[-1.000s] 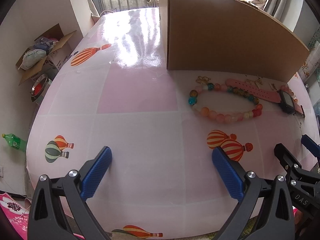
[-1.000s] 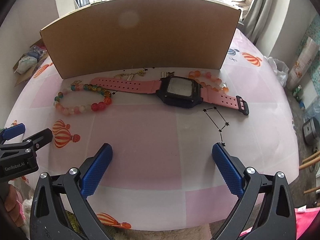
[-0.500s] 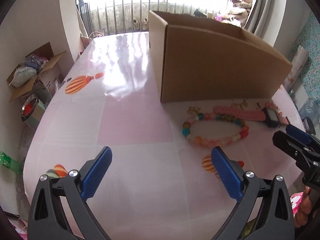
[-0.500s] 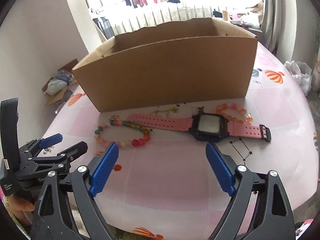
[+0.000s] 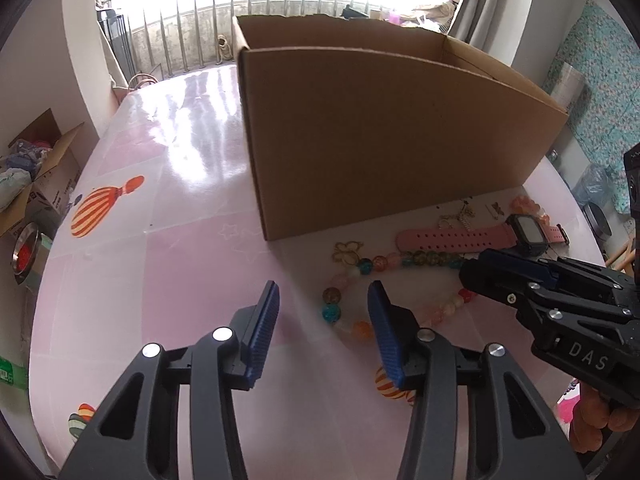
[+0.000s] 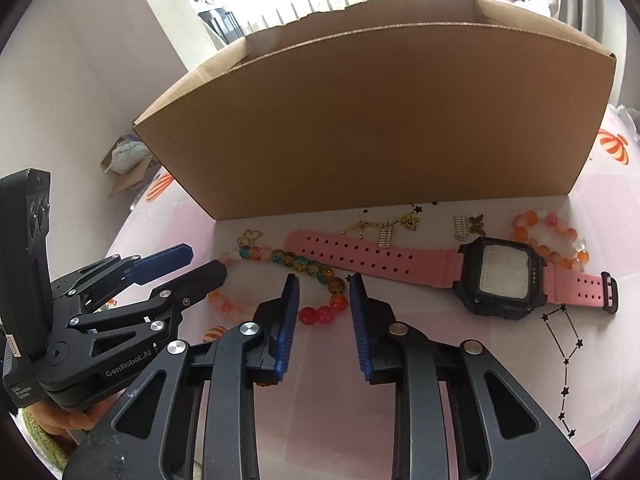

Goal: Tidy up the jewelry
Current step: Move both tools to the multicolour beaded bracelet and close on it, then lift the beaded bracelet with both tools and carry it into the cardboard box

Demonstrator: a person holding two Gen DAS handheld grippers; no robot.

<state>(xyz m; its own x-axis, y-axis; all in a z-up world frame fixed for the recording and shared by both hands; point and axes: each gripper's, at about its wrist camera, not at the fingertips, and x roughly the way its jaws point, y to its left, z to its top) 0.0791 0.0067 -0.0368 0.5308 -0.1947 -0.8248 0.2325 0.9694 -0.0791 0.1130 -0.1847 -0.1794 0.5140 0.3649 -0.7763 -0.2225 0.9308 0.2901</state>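
Both my grippers, left and right, have risen while jaws are closing empty above the beaded bracelet lying before the cardboard box; descend squarely before pinching.

We see a multicoloured bead bracelet lying flat beside a pink-strapped watch with a black case, face up. Small gold charms and an orange bead bracelet lie behind it, near the open cardboard box.

Left gripper & right gripper: jaws closing, nothing gripped.
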